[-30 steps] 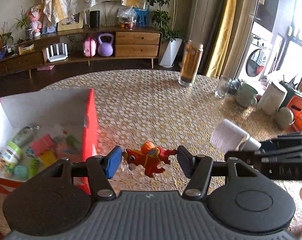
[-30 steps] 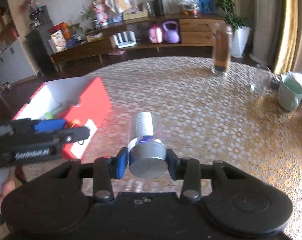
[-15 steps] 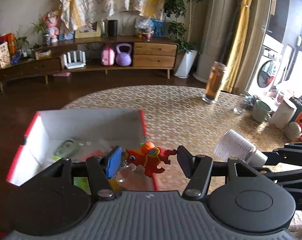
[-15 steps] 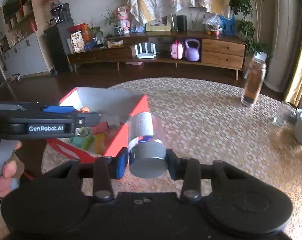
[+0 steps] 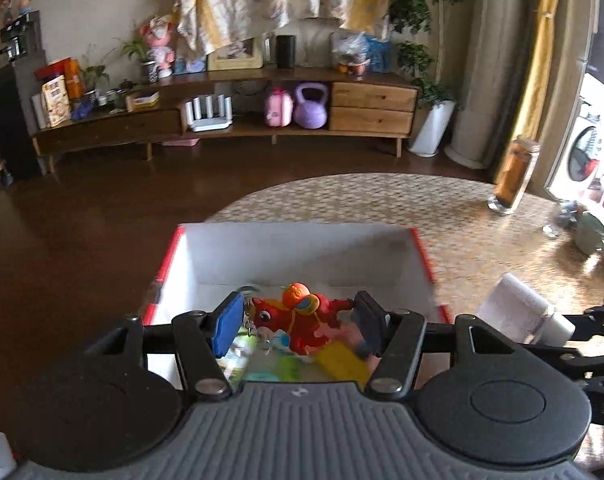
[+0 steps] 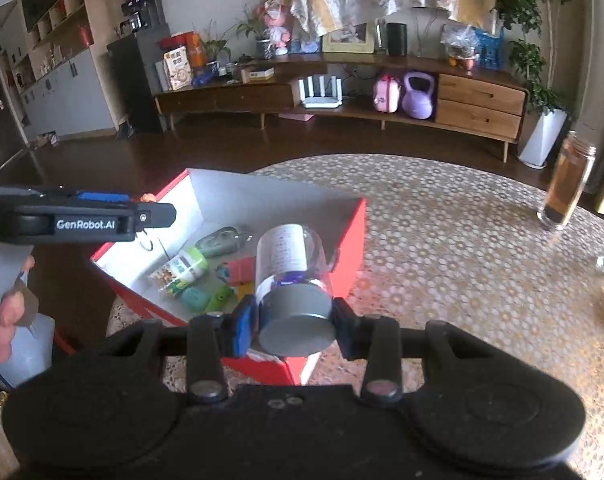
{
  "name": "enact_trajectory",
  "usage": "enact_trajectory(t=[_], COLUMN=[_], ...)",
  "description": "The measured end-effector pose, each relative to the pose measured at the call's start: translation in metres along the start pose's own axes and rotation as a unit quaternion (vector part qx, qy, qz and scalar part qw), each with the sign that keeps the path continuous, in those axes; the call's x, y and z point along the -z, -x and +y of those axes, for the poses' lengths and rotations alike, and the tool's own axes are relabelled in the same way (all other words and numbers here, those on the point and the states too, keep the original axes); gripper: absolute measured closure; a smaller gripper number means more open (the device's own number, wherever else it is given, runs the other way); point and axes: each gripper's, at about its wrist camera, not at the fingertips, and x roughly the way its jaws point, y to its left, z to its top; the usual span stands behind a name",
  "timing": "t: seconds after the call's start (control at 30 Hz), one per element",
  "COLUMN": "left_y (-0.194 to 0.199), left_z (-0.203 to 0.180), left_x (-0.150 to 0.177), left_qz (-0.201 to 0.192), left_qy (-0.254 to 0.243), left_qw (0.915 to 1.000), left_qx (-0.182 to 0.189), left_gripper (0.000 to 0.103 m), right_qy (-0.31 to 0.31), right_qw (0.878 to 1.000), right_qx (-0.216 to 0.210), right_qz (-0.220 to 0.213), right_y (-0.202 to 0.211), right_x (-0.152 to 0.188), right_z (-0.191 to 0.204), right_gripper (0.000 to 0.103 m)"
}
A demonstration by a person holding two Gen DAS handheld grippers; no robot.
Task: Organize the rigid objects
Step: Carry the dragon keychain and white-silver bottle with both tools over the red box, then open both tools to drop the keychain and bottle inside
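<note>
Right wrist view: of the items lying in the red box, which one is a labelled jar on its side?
The jar with the pale green lid, lying near the box's left wall; the others around it are small coloured blocks and a grey-green pouch.

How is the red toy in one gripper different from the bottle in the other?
The red horse toy is bright and lumpy; the clear bottle is a smooth cylinder with a grey cap. The toy is in the left gripper, the bottle in the right gripper. Both are gripped above the red box.

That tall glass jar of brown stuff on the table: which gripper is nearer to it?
Right. The right gripper is beside the red box, on the jar's side; the left gripper hangs over the box.
</note>
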Motion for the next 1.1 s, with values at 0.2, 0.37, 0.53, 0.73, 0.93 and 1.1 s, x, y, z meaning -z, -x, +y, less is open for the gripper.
enact_trajectory(t=[0.2,0.37,0.53,0.73,0.93,1.1], left_y=[-0.028,-0.056,-0.088,-0.129,-0.159,-0.167], left_z=[0.026,0.029,0.024,0.018,0.018,0.020], left_x=[-0.005,-0.004,-0.008,-0.009,-0.005,-0.005], left_qz=[0.021,0.038,0.059,0.089,0.128,0.147], left_qy=[0.000,-0.019,-0.028,-0.032,-0.015,-0.001], left_qw=[0.9995,0.9986,0.9974,0.9953,0.9917,0.9890], left_qx=[-0.023,-0.030,-0.033,-0.023,0.001,0.016], left_gripper=[0.043,0.043,0.043,0.043,0.043,0.043], right_qy=[0.015,0.026,0.031,0.050,0.063,0.077], right_qw=[1.000,0.999,0.998,0.996,0.994,0.992], right_qx=[-0.002,0.006,0.016,0.021,0.022,0.023], right_qz=[0.015,0.031,0.043,0.074,0.091,0.096], right_y=[-0.033,-0.065,-0.093,-0.126,-0.142,-0.147], right_x=[-0.009,-0.016,-0.023,-0.023,-0.021,-0.016], right_z=[0.015,0.022,0.024,0.029,0.035,0.040], right_gripper=[0.063,0.063,0.063,0.063,0.063,0.062])
